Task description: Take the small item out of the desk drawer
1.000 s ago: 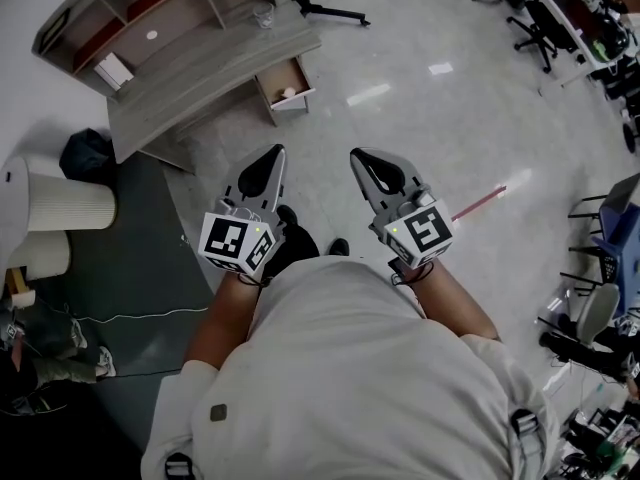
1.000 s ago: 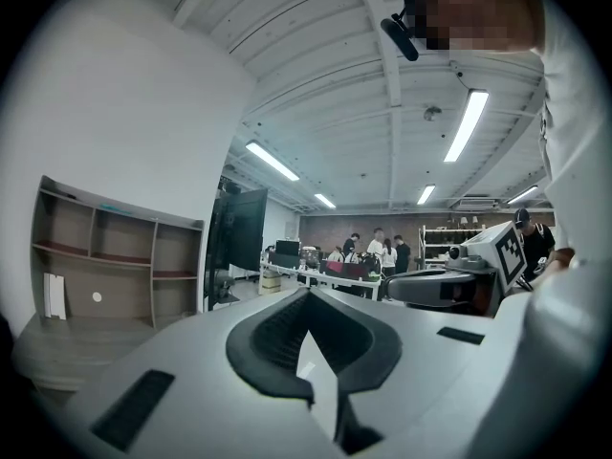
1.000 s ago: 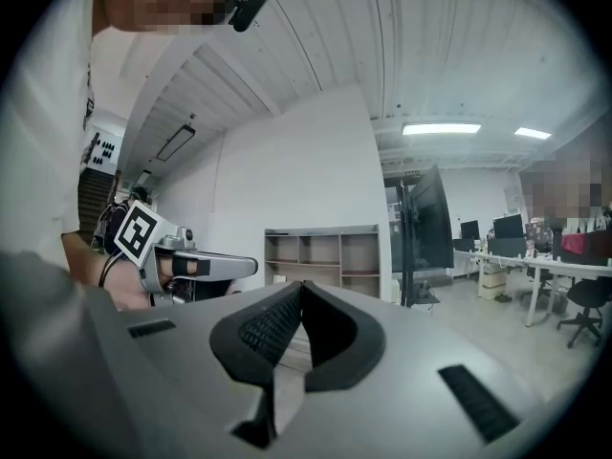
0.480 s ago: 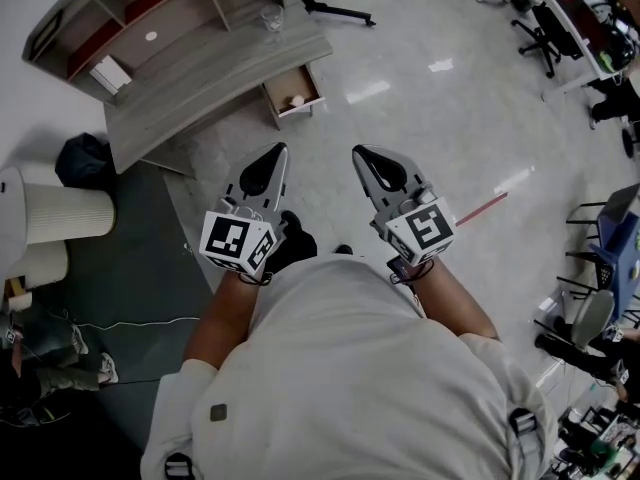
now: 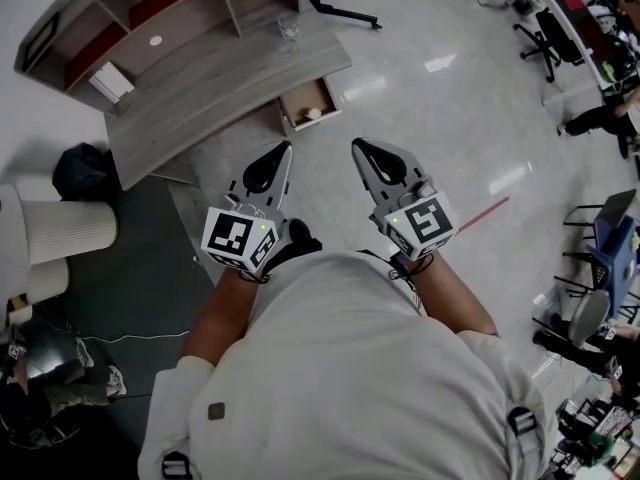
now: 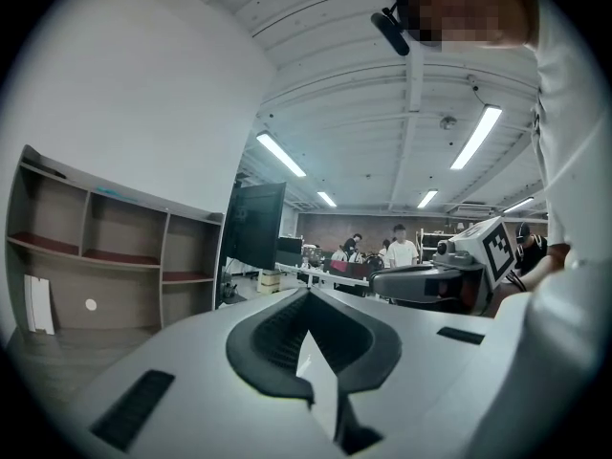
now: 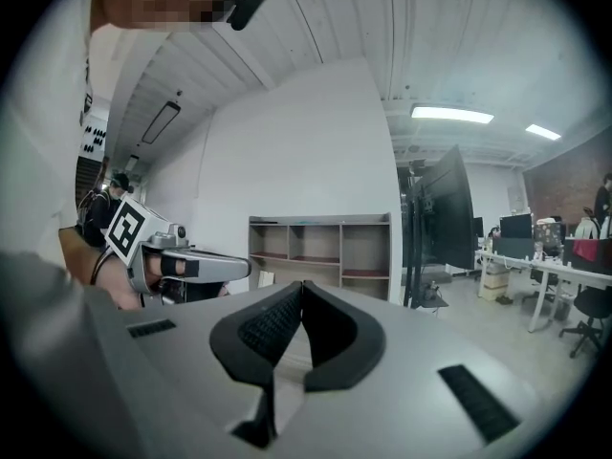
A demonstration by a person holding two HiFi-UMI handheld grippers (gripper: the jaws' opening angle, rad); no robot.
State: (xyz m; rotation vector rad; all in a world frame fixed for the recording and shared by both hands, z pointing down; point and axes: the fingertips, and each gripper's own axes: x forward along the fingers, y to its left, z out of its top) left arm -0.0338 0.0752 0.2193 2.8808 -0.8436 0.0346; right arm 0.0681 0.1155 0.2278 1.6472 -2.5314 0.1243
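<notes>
Head view, approach step: left gripper [image 5: 283, 150] and right gripper [image 5: 360, 146] are closed, empty (tips touching); small item [image 5: 313, 114] in drawer [image 5: 326, 95] lies ahead, needing opened jaws.

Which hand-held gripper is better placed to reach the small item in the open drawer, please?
Left, marginally: the left hand-held gripper has its tip nearer the open drawer and its small item than the right hand-held gripper. Both are shut, empty.

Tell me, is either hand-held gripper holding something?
Nothing. The left hand-held gripper and the right hand-held gripper are both shut and empty; the small item lies in the open drawer.
</notes>
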